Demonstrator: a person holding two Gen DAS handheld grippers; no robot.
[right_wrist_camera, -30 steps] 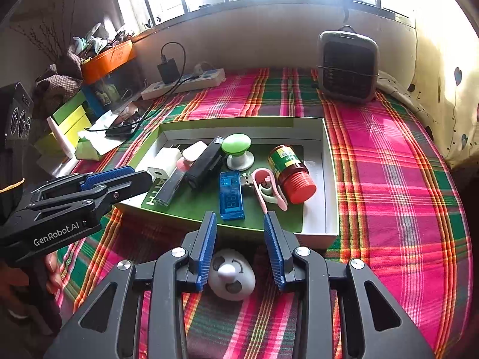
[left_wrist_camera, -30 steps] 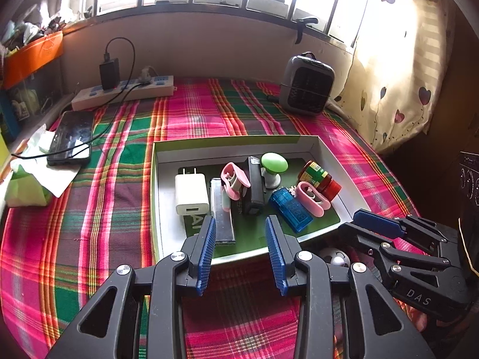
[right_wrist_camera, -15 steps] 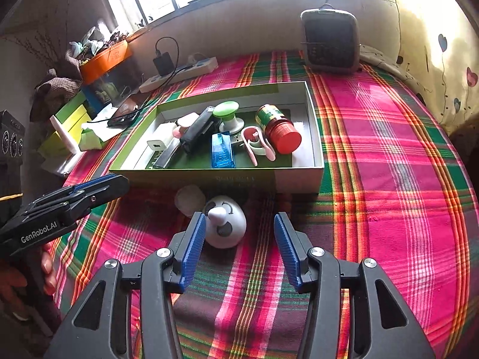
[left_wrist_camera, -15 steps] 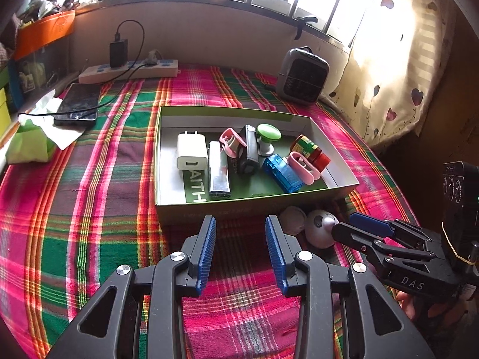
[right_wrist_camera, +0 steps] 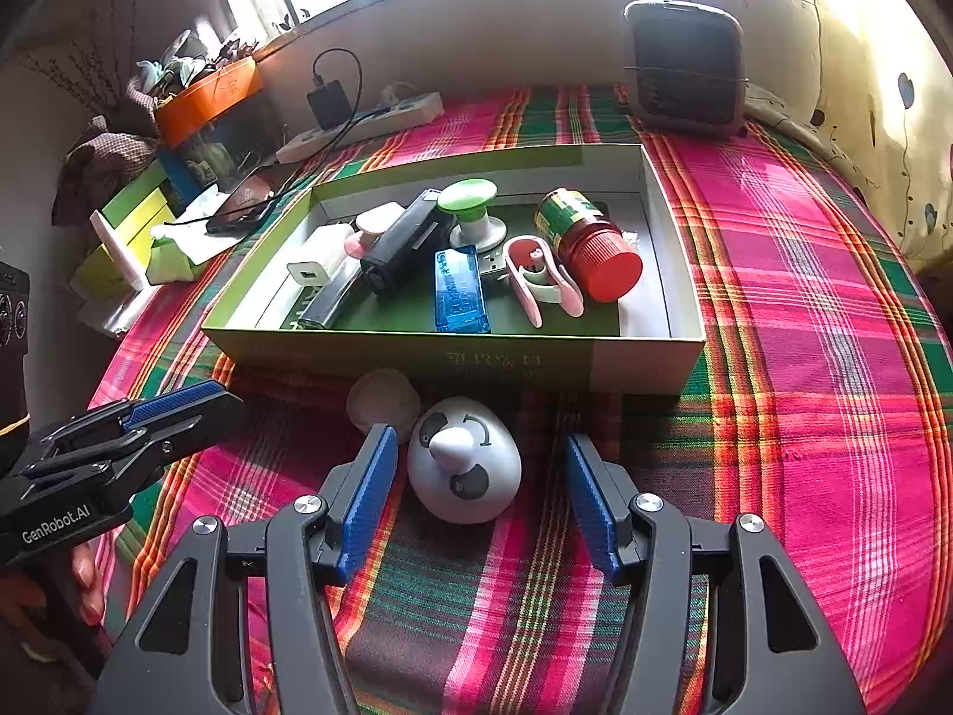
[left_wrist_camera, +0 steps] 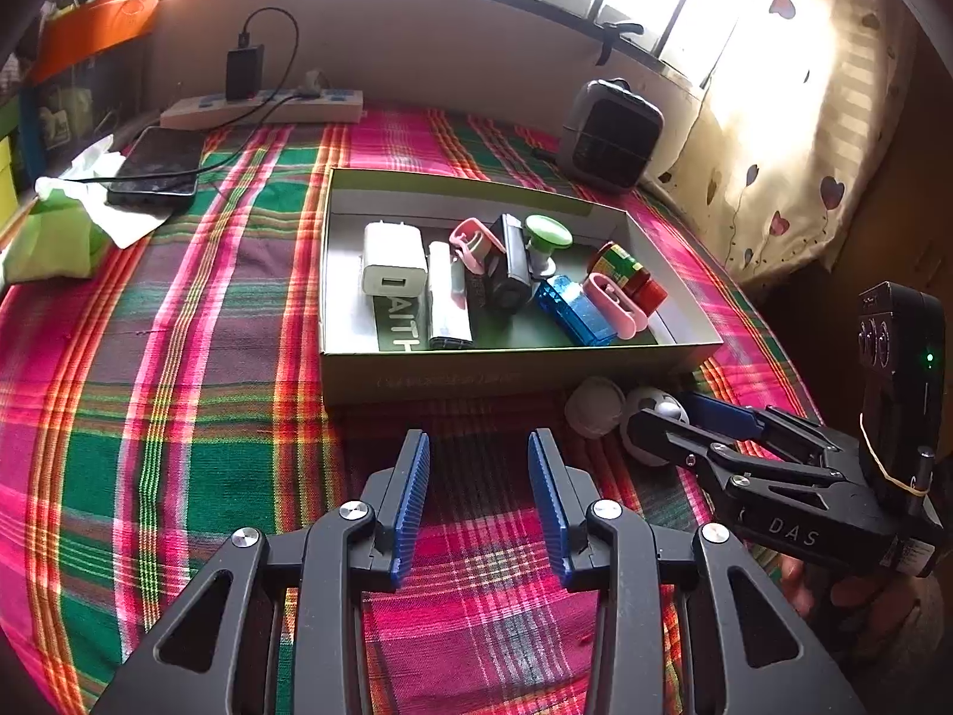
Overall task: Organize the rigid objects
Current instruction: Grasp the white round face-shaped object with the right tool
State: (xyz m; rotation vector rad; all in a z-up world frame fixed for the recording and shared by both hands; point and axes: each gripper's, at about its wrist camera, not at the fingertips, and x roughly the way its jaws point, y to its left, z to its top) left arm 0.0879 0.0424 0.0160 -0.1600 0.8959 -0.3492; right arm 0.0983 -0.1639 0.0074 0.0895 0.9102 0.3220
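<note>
Just in front of the green box (right_wrist_camera: 452, 357), your right gripper (right_wrist_camera: 479, 494) stands released around the white panda-face toy (right_wrist_camera: 464, 468) on the plaid cloth (right_wrist_camera: 804, 357); your left gripper (left_wrist_camera: 479, 500) hangs released, grasping nothing.

The box (right_wrist_camera: 643, 357) fills the middle of the surface (right_wrist_camera: 804, 357), its near wall standing just behind the panda toy (right_wrist_camera: 464, 465) and white disc (right_wrist_camera: 381, 399). The right hand-held gripper (right_wrist_camera: 479, 500) has its jaws spread around the toy, a gap on each side. The left hand-held gripper (left_wrist_camera: 479, 500) hovers over bare cloth. Right of the box the cloth lies bare; behind it stands a heater (right_wrist_camera: 685, 71), far left a phone (left_wrist_camera: 158, 170) and power strip (left_wrist_camera: 262, 110).
</note>
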